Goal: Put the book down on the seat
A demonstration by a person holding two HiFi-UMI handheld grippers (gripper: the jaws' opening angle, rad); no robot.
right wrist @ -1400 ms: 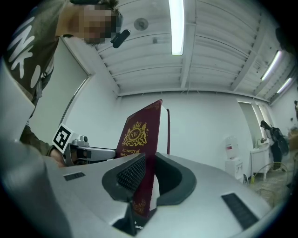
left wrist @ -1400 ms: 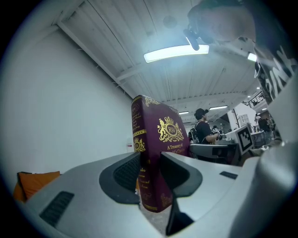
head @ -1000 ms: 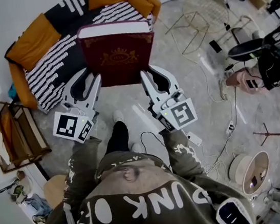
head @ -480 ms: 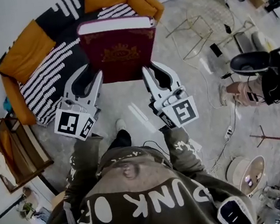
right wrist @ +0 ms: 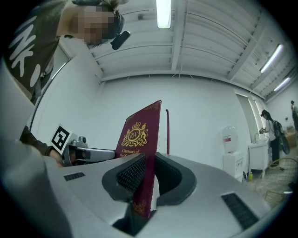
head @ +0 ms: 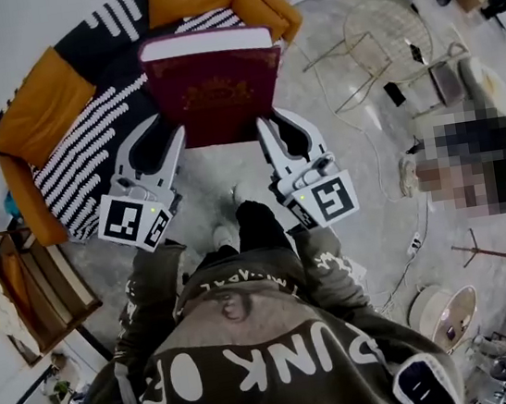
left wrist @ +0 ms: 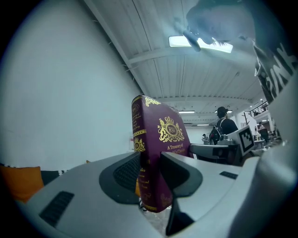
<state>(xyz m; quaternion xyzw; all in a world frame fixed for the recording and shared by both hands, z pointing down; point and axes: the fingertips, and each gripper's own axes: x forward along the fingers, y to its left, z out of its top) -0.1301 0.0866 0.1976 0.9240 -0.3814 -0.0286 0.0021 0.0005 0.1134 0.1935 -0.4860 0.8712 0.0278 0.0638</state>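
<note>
A maroon hardback book (head: 215, 94) with a gold crest on its cover hangs in the upper centre of the frame. It is above the front edge of an orange armchair (head: 37, 91) with a black-and-white striped seat cushion (head: 77, 146). The left gripper (head: 170, 141) clamps the book's near left corner and the right gripper (head: 269, 129) its near right corner, ribbed pads pressing on it. The book looks rigid, thick and probably heavy, with a smooth cover. Holding both near corners seems the steadiest grip.
</note>
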